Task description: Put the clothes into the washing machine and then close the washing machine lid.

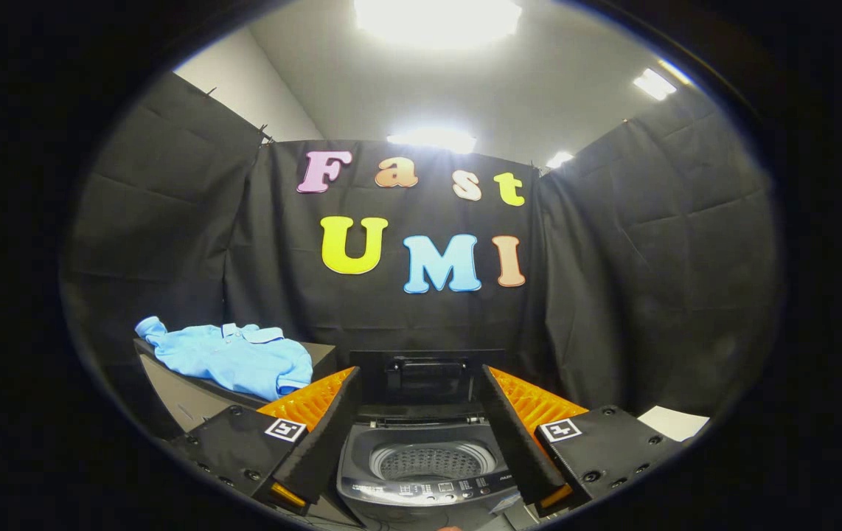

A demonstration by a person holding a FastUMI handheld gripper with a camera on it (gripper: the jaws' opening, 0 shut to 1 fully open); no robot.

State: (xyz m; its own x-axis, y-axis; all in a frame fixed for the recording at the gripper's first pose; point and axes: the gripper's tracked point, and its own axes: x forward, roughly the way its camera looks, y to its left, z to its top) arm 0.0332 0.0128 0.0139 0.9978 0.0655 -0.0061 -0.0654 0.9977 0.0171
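My hand-held gripper (421, 435) hangs released, its 2 fingers spread wide and holding nothing. Between them sits the washing machine (425, 472), its lid (425, 380) raised, apparently upright. Farther left, the blue clothes (233, 358) lie on a table (192, 402).

Fisheye on hand-held gripper (421, 391), facing washing machine (425, 464), close above

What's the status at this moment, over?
Hand-held gripper open, holding nothing. Light blue shirt on the grey table beside it. Grey top-loading washing machine between the fingers, lid up, drum unobstructed.
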